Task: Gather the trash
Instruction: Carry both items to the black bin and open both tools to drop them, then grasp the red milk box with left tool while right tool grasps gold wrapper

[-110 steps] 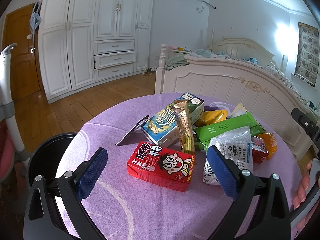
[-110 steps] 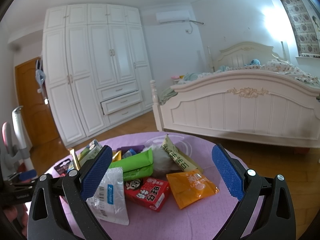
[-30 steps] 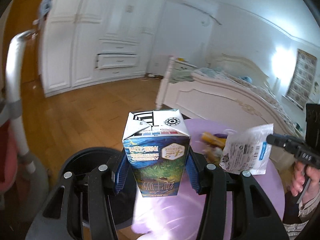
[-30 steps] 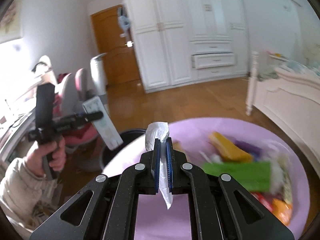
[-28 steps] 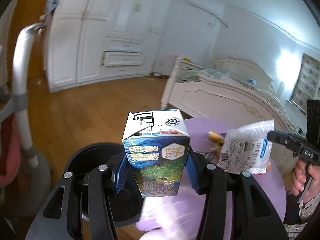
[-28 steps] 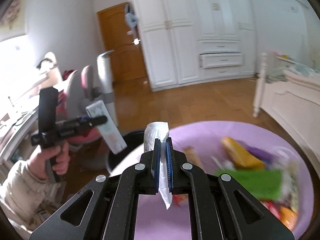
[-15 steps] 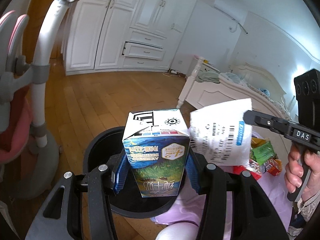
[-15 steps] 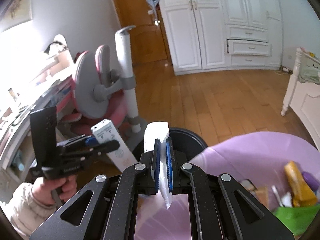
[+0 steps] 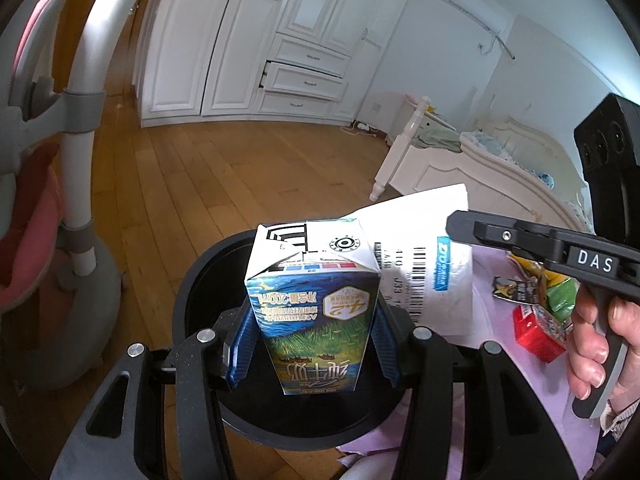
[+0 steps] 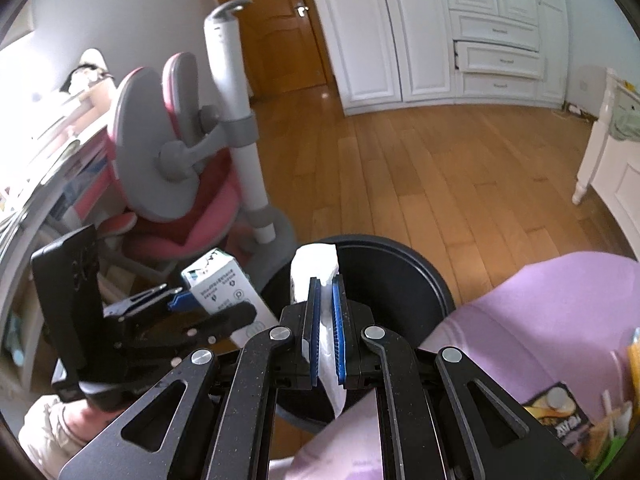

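Left gripper (image 9: 314,346): blue pads clamped on both sides of a blue-and-green milk carton (image 9: 314,312), held upright over the round black plastic bin (image 9: 192,304), evidently placed for a drop; right gripper (image 10: 325,330): jaws pinched tight on a thin white plastic wrapper (image 10: 314,266), hung above the same bin's mouth beside the carton; remaining wrappers lie on the purple-clothed table (image 10: 560,304), uncollected.

White wardrobe (image 9: 256,40), wooden floor (image 10: 440,168), pink-grey chair (image 10: 168,160), white bed frame (image 9: 440,164), wooden door (image 10: 272,40)
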Motion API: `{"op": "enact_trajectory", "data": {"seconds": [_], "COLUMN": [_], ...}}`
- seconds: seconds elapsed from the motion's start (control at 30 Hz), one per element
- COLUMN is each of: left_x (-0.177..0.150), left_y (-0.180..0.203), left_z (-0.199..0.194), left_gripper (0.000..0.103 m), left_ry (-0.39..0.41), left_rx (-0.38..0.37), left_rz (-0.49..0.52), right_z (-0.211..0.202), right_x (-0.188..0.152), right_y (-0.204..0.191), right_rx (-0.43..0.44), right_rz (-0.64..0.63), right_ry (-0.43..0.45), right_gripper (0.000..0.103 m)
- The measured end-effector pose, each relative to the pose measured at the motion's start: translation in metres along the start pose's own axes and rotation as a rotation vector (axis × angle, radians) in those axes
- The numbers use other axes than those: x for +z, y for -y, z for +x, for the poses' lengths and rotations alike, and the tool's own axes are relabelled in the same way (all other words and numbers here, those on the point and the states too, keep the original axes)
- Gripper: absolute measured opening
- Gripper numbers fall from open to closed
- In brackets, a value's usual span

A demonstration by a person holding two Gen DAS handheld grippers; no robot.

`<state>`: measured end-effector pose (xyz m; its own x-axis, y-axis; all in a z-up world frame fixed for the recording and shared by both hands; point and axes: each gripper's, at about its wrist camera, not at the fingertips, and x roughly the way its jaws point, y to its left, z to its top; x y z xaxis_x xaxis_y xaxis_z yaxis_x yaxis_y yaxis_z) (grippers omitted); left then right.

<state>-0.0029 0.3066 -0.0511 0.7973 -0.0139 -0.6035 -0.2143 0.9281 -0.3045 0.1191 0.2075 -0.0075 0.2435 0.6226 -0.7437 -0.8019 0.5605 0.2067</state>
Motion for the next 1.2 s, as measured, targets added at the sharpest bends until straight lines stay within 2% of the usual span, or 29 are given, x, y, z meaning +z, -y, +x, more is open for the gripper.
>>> {"op": "enact_trajectory", "data": {"seconds": [0.27,0.3,0.37,0.4,0.43,0.47,0.5,0.53,0.57,0.77,0.83,0.9,1.07,1.2], "left_x": [0.005,0.006,0.007,0.007,0.008,0.007,0.008,0.008,0.006,0.004,0.002,-0.001,-0.01,-0.019], "left_y": [0.002,0.004,0.006,0.008,0.009,0.011,0.011,0.012,0.015,0.03,0.04,0.053,0.094,0.13], "left_z": [0.01,0.01,0.01,0.008,0.006,0.005,0.004,0.003,0.0,-0.013,-0.02,-0.025,-0.027,-0.02], "left_gripper": [0.052,0.055,0.066,0.071,0.072,0.072,0.072,0.072,0.072,0.072,0.077,0.077,0.078,0.079], "left_ry": [-0.016,-0.016,-0.015,-0.008,-0.002,-0.001,-0.001,-0.001,-0.001,0.008,0.016,0.021,-0.008,-0.042], "left_rx": [0.028,0.031,0.042,0.05,0.053,0.052,0.05,0.049,0.046,0.022,0.002,-0.019,-0.1,-0.151], "left_rz": [0.012,0.015,0.019,0.021,0.022,0.021,0.02,0.019,0.021,0.041,0.046,0.062,0.108,0.158], "right_z": [0.02,0.02,0.018,0.017,0.015,0.012,0.008,0.002,-0.003,-0.04,-0.055,-0.07,-0.118,-0.157], "right_x": [0.003,0.004,0.002,0.002,0.001,0.0,-0.001,-0.002,-0.002,-0.009,-0.015,-0.024,-0.054,-0.084], "right_y": [0.005,0.006,0.009,0.011,0.013,0.013,0.013,0.014,0.014,0.023,0.031,0.038,0.07,0.102], "right_rx": [-0.003,-0.003,-0.002,-0.002,0.0,0.001,-0.003,-0.007,-0.004,0.032,0.045,0.048,0.036,-0.013], "right_rz": [0.034,0.037,0.039,0.042,0.047,0.052,0.056,0.056,0.052,0.09,0.121,0.142,0.218,0.267], "right_ry": [-0.024,-0.027,-0.028,-0.028,-0.023,-0.014,0.004,0.026,0.041,0.098,0.119,0.14,0.205,0.243], "right_gripper": [0.007,0.007,0.007,0.012,0.019,0.037,0.059,0.068,0.071,0.071,0.071,0.071,0.071,0.071]}}
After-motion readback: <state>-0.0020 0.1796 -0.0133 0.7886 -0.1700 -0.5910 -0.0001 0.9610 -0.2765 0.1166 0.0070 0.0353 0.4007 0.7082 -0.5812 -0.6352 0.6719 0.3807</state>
